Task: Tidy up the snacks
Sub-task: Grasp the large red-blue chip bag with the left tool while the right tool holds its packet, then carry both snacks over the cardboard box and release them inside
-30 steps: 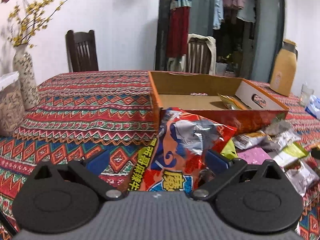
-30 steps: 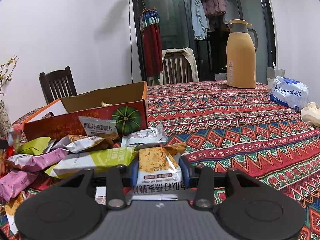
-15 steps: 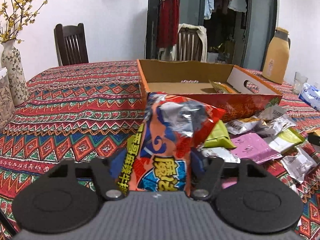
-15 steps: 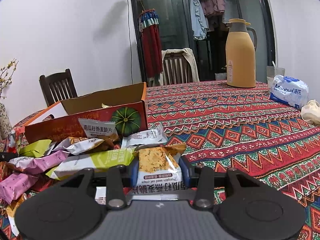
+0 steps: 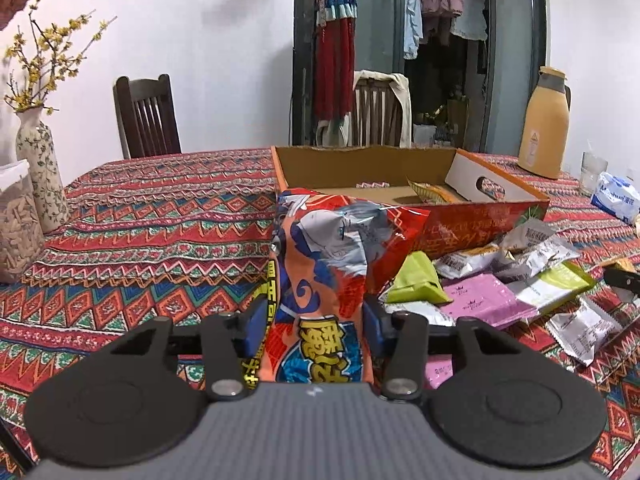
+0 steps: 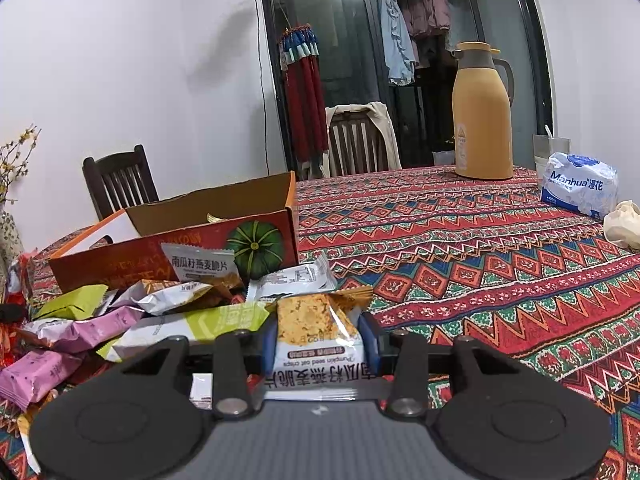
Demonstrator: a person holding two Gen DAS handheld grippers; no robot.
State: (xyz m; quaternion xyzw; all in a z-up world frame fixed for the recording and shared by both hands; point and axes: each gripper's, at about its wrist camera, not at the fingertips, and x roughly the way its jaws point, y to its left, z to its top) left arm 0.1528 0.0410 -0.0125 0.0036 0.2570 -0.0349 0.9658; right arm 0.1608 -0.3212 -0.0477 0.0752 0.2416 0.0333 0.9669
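Patterned tablecloth [image 5: 160,216] underneath, the left gripper [image 5: 316,320] has just been closing onto the red snack bag [image 5: 332,264] (now pinched); boxing it comes next. Right gripper [image 6: 320,336] clamps 1 oat-crisp packet [image 6: 316,332].

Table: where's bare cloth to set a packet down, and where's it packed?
Free: the tablecloth between the vase and the cardboard box, and the stretch from the box to the yellow jug and tissue pack. Inside the box is mostly bare. Crowded: the snack pile in front of the box.
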